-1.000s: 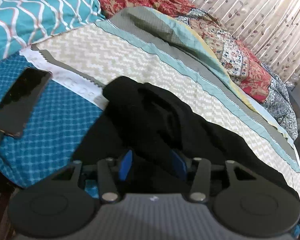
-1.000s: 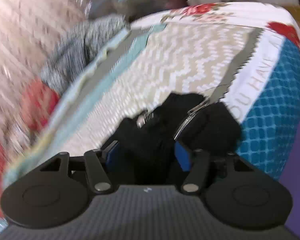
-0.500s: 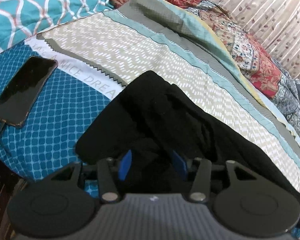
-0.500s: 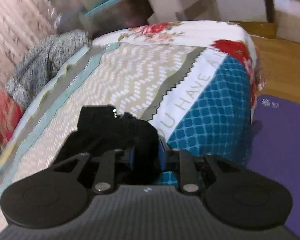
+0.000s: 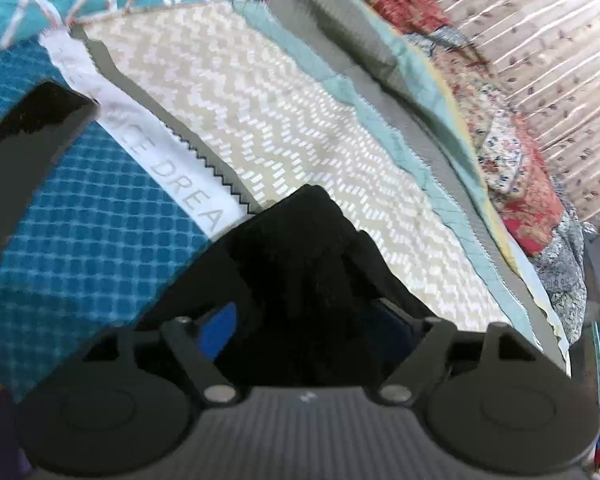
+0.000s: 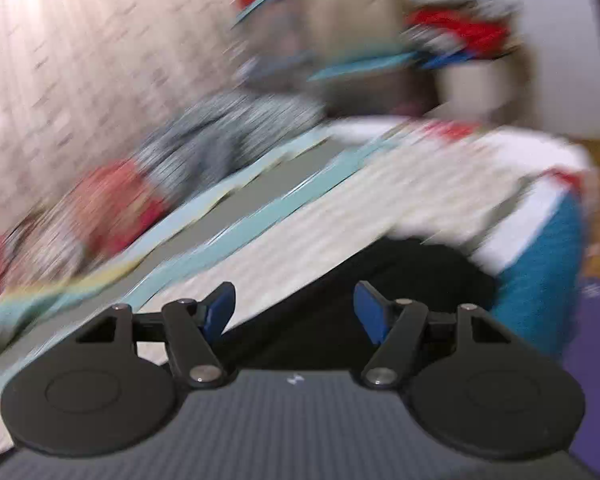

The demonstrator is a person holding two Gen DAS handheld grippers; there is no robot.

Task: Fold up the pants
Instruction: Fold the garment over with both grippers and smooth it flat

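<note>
Patterned curtains (image 5: 548,40) back a bed whose bedspread (image 5: 260,92) runs in cream zigzag, grey and teal bands, with a blue checked panel toward 8 o'clock. On it lie the black pants (image 5: 300,248), bunched low at 6 o'clock in the left wrist view. The left claw (image 5: 300,320) has its blue pads spread wide with black cloth filling the gap between them; whether they grip it I cannot tell. A dark phone (image 5: 24,140) rests at 9 o'clock, well apart. The right claw (image 6: 296,312) stands apart over the pants (image 6: 380,292), empty, its view badly blurred. Purple mat (image 6: 596,360) at 4 o'clock.
</note>
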